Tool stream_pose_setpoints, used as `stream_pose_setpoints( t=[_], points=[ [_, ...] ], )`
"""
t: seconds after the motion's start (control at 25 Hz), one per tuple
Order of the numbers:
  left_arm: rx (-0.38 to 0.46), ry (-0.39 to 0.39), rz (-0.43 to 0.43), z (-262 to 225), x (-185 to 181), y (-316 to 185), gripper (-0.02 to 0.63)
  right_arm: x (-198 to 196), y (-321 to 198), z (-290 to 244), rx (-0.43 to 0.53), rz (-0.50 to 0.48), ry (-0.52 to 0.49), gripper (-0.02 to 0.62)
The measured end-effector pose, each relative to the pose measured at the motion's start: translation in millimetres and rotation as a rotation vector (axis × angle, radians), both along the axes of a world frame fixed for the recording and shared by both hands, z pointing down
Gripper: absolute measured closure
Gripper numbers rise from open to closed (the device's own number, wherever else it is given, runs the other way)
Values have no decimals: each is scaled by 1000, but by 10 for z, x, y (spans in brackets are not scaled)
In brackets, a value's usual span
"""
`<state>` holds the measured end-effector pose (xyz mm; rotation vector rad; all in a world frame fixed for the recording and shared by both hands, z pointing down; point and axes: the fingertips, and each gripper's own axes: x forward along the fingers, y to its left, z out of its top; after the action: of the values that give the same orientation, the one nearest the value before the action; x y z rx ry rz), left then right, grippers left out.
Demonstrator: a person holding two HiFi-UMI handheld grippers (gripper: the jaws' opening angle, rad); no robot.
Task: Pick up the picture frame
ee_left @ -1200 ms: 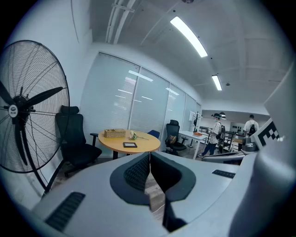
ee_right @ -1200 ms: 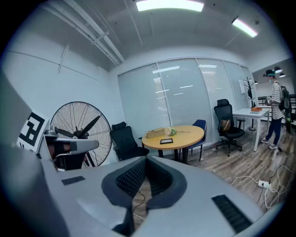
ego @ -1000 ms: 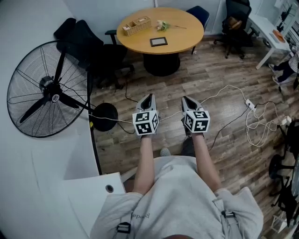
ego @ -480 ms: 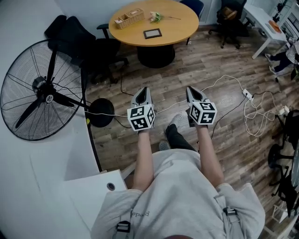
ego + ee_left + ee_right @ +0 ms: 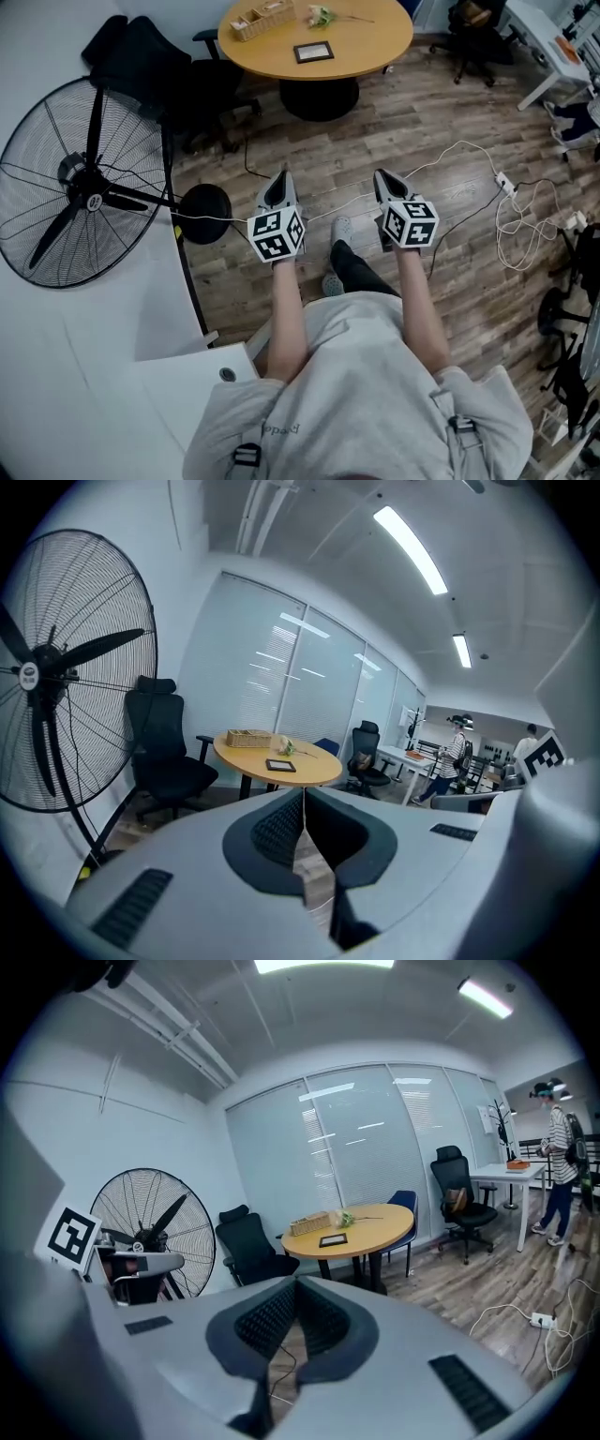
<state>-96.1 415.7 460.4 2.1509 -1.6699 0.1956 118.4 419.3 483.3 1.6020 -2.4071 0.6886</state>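
Both forearms (image 5: 287, 314) stretch forward side by side, left gripper (image 5: 279, 180) and right gripper (image 5: 382, 180) tilted slightly downward. Their jaws are closed on nothing. The picture frame (image 5: 313, 52) lies on the table (image 5: 375, 42) ahead.

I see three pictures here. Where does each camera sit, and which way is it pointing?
Head view: on the person's head, looking steeply down at the wood floor, fan and round table; shows forearms, shirt, left gripper and right gripper.
Left gripper view: rides the left gripper, looking along its shut jaws toward the table; the right gripper shows at the right edge.
Right gripper view: rides the right gripper, looking along its shut jaws at the same table; the left gripper shows at the left.
Shared: all three show the picture frame lying on the table.
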Motion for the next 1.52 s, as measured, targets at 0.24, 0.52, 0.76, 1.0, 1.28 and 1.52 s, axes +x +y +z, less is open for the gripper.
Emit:
stream_pose_setpoints(
  t=[0.24,0.52,0.76,1.0,1.28,1.52],
  points=[
    [-14,-34,1,0,-80,-642,578,39,-700,95,-31,24,-28,572],
    [41,-86,-8,-360,-203,-1572,578,-92,-1739,-178,22,-10,-45,571],
    [50,-108,-17,-458,-212,-2138,578,-89,-2340,-235,25,-51,-55,571],
    [9,-119,-39,-308,-257,-2359,578,-27,-2598,-4,-34,-53,-85,571],
    [-34,-122,-59,-122,-437,-2612,578,-133,-2865,263,-93,-50,-97,571],
    [-14,-99,-34,-116,-417,-3162,578,-108,-3359,246,-83,-41,-82,571]
  ],
)
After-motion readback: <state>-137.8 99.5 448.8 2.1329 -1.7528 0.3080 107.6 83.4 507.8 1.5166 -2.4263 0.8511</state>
